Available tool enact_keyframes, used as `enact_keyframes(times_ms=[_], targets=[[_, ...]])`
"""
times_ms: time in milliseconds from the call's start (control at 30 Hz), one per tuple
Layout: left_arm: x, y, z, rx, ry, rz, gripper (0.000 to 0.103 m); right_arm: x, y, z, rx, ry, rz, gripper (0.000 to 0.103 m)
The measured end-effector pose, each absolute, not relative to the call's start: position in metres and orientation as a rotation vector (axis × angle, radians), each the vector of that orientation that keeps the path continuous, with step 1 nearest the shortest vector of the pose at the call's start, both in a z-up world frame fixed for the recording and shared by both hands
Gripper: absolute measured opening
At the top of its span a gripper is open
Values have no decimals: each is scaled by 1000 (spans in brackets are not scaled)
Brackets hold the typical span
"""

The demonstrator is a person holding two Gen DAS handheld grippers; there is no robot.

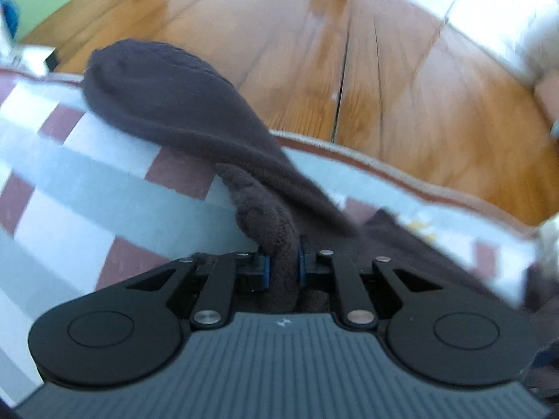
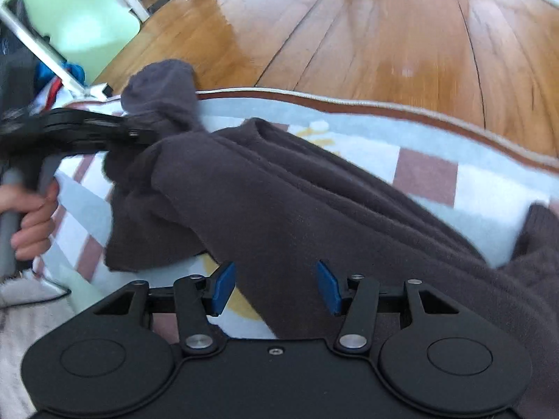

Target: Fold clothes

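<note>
Left gripper [image 1: 282, 268] clamped on a bunched fold of dark brown garment [image 2: 279, 195], cloth trailing ahead over checked blanket [image 1: 104, 181], right gripper [image 2: 276, 288] spread apart, garment lying between and beneath its fingers

No readable text, labels or numbers; small pale mark on left gripper [image 1: 283, 267] body illegible.

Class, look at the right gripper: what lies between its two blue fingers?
The dark sweater runs between the right gripper fingers, which stand apart from it; right wrist view shows this.
</note>
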State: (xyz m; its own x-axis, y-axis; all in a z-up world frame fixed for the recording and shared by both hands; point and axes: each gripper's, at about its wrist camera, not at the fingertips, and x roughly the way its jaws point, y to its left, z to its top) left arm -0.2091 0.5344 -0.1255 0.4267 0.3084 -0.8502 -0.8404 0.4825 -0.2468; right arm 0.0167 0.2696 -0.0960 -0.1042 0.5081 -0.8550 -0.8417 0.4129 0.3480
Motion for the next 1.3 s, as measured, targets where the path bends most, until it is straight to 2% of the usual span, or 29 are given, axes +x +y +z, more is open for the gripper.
enact_keyframes(times_ms=[200,333,567,800,967,1100,1300], targets=[[-243,527,-97,-768,850,818,13,-31,281,-74,-532,1066,1342,57],[-266,518,-83,-800,797,814,12,-30,304,-78,-478,1107,1328,57],[-260,490,-47,-613,739,784,12,-30,328,-75,-375,1178,1339,57],[-244,446,-12,-526,644,727,11,-25,301,-63,-305,1174,1266,56],[-243,418,15,-501,549,660,11,-31,255,-60,-435,1042,1185,56],[-236,401,-6,-566,598,600,11,-24,242,-57,-464,990,1134,56],[-236,377,-79,-700,723,570,11,-18,229,-42,-251,961,1213,56]])
